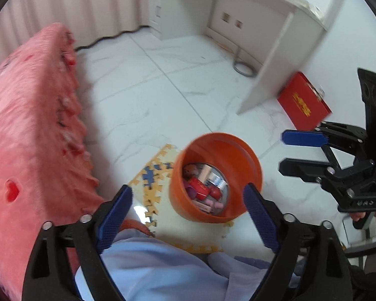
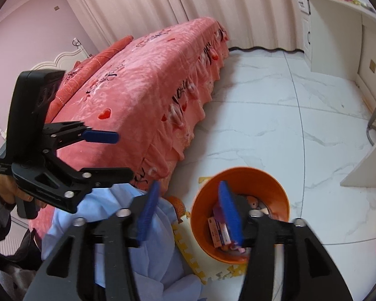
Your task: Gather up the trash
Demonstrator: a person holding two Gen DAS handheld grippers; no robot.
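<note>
orange bin on foam mat, holds trash | pink bed beside, blue cloth below | left gripper, right gripper spread, empty | tiled floor open toward desk

Not much of the writing around me can actually be read. Ahead and to the right of my left gripper, a red box leans by the white desk panel and carries gold characters on its face, too blurred for me to make out. To the left of my right gripper, the pink bedspread has dark cursive lettering stitched across its top and along its frill, but I cannot tell the words. Just beyond my right gripper's fingers, in the orange bin, small packets show printed labels that are too small to read.
</note>
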